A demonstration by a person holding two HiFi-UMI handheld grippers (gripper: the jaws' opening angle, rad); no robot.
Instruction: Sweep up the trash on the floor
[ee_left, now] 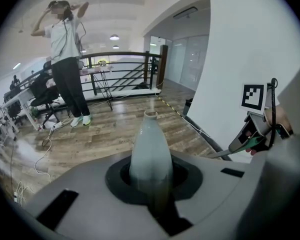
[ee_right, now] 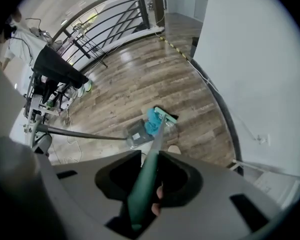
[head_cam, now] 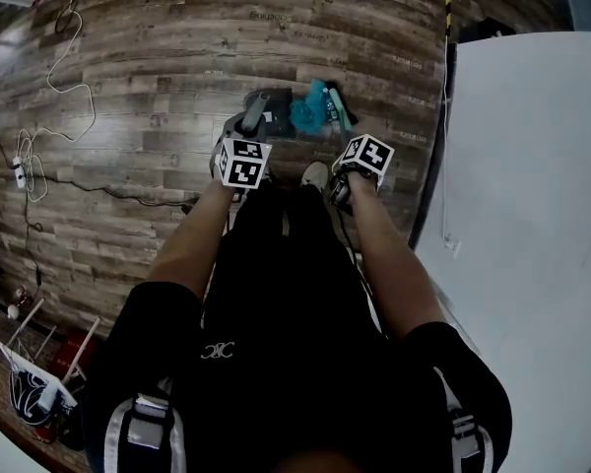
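Both tools gripped, trash below
Right gripper (ee_right: pixel 148 181) clamps the green broom handle (ee_right: pixel 152 151), seemingly stiff and light; left gripper (ee_left: pixel 150 181) clamps the grey dustpan handle (ee_left: pixel 150 144). Blue trash (ee_right: pixel 152 122) lies far beyond the fingers, beside the dustpan (ee_right: pixel 136 133).

- A dark grey plastic dustpan (head_cam: pixel 268 104) is set on the brown wooden plank floor (head_cam: pixel 158 87), ahead of the person's feet.
- A teal broom head (ee_right: pixel 166 115) is placed just right of the dustpan, with a crumpled blue piece of trash (ee_right: pixel 152 122) lodged between them.
- The pale grey tapered dustpan handle (ee_left: pixel 150 144) is enclosed by the tongs of the left gripper (ee_left: pixel 150 181).
- The teal broom handle (ee_right: pixel 152 154) is enclosed by the tongs of the right gripper (ee_right: pixel 146 184), near the left gripper's right side.
- A white wall panel (head_cam: pixel 532 215) is found right of the floor.
- A white cable (head_cam: pixel 67 57) is laid on the floor, well to the left.
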